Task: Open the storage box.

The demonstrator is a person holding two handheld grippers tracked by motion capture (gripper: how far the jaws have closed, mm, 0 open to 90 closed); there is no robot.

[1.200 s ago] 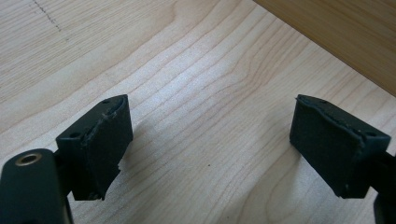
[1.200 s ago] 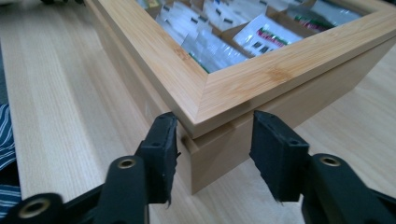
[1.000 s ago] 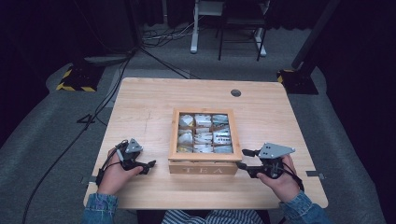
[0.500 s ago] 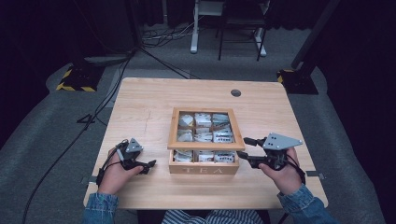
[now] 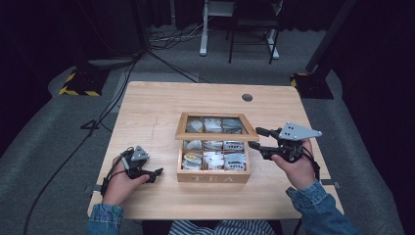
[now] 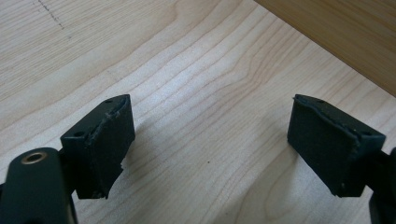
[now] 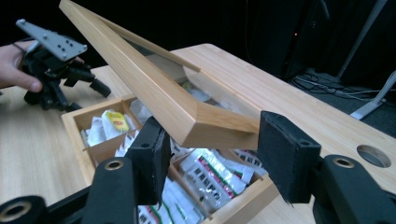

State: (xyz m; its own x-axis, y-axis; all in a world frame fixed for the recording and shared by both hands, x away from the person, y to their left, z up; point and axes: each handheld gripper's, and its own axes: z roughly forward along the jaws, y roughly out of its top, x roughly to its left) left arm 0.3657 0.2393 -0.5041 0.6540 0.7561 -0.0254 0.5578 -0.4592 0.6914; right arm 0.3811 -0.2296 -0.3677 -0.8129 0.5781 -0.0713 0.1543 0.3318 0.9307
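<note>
My right gripper (image 7: 210,158) has its jaws wide, straddling the raised corner of the lid (image 7: 154,88) without clamping it. The tea box (image 5: 213,161) sits mid-frame on the table (image 5: 147,112). I judge the lid stiff, light and hinged; that wooden frame edge is the place to grip. My left gripper (image 6: 210,149), lower left, rests open-jawed and empty.

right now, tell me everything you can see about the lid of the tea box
The lid is a light wooden frame around a clear pane, through which tea bags show in the high view. It is part-way open, tilted up from the far side of the tea box, its front edge raised above the compartments. The right gripper has its fingers on either side of the lid's near corner, which seems to rest on them; whether they pinch it is unclear.
</note>
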